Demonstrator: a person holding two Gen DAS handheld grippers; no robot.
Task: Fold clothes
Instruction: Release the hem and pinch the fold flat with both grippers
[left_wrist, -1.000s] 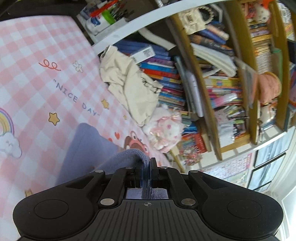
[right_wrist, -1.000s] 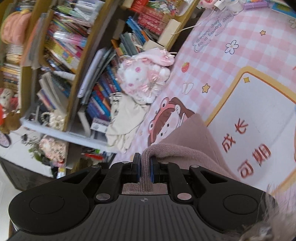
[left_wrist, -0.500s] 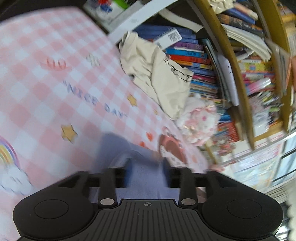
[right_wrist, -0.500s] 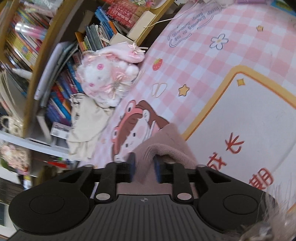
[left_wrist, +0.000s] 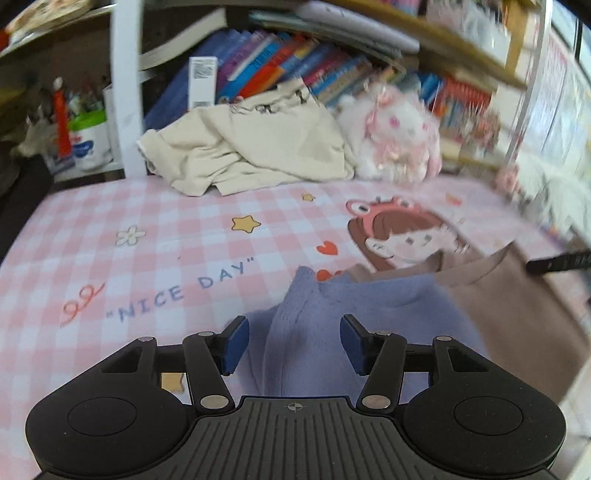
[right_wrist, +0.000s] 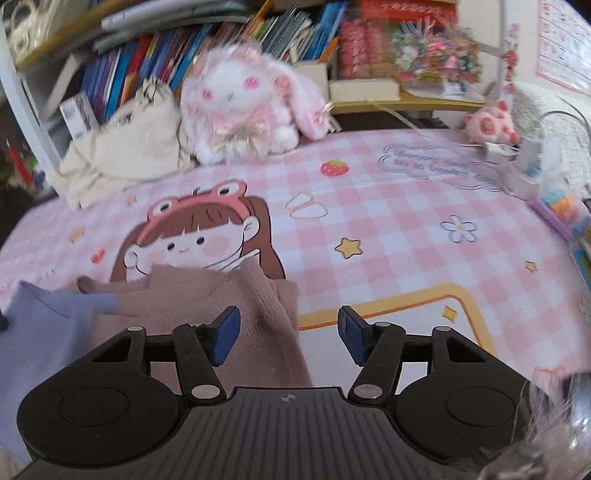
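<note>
A knit garment, lavender blue (left_wrist: 332, 321) on its left part and dusty pink (left_wrist: 517, 306) on its right, lies on the pink checked mat (left_wrist: 147, 236). My left gripper (left_wrist: 293, 345) is open, its blue pads either side of the lavender corner, which rises in a fold between them. My right gripper (right_wrist: 288, 338) is open over the pink corner (right_wrist: 258, 306); the lavender part (right_wrist: 48, 325) shows at the left. A cream garment (left_wrist: 251, 147) lies crumpled at the mat's far edge.
A pink-and-white plush rabbit (right_wrist: 240, 103) sits beside the cream garment, against a bookshelf (left_wrist: 288, 66) packed with books. A small pink toy (right_wrist: 491, 122), a cable and boxes (right_wrist: 554, 206) lie at the mat's right side. A white cup (left_wrist: 88, 144) with pens stands far left.
Both grippers were shut on the garment's corners a second ago; both have opened and let go. The garment now lies on the mat, and both views have levelled out.
</note>
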